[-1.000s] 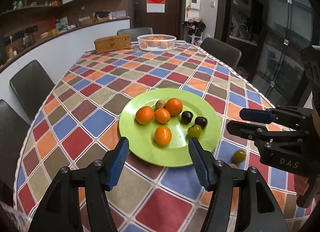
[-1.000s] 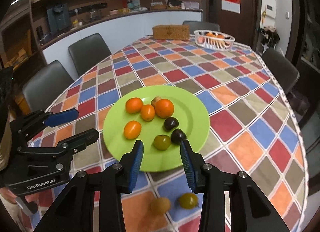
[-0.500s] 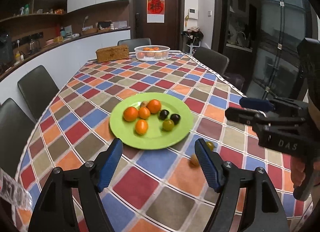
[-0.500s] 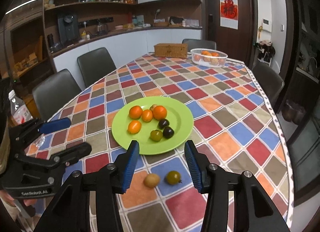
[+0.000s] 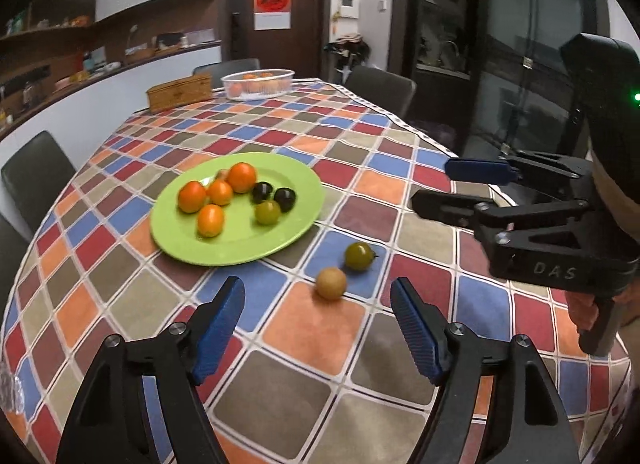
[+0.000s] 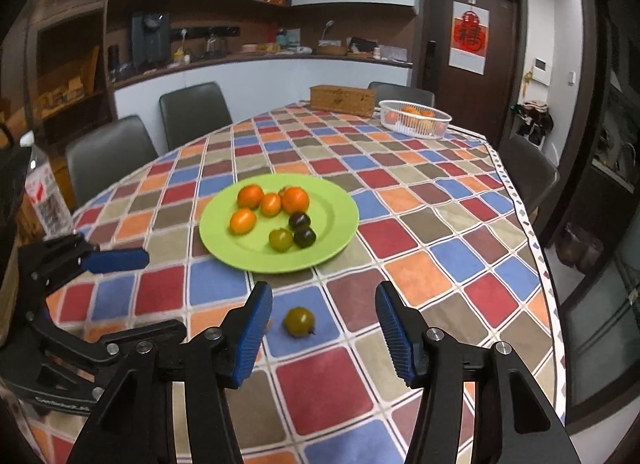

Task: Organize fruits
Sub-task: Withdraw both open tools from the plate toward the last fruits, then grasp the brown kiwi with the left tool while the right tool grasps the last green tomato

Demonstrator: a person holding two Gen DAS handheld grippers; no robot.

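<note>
- Two loose fruits lie on the checked-cloth table [image 5: 304, 340] beside the round green plate [image 5: 240, 250].
- My right gripper [image 6: 322, 322], jaws opening, empty, frames the olive-green tomato [image 6: 299, 321]; it may roll.
- My left gripper [image 5: 318, 326], jaws closing, empty, could nudge the tan round fruit [image 5: 331, 283].

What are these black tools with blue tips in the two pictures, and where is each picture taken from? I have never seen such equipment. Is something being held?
No robot is here: a person holds one hand-held gripper in each hand, and a small camera on each looks forward along its two blue-padded fingers. One picture comes from the left hand-held gripper, the other from the right hand-held gripper; each also sees the other tool at its side. On the checkered tablecloth lies a green plate with orange, dark and green fruits. Two fruits lie off the plate: a green tomato and a tan fruit. Farther away stand a white basket and a wicker box. Nothing is held; the left jaws are closing, the right opening, with no fruit gripped.
</note>
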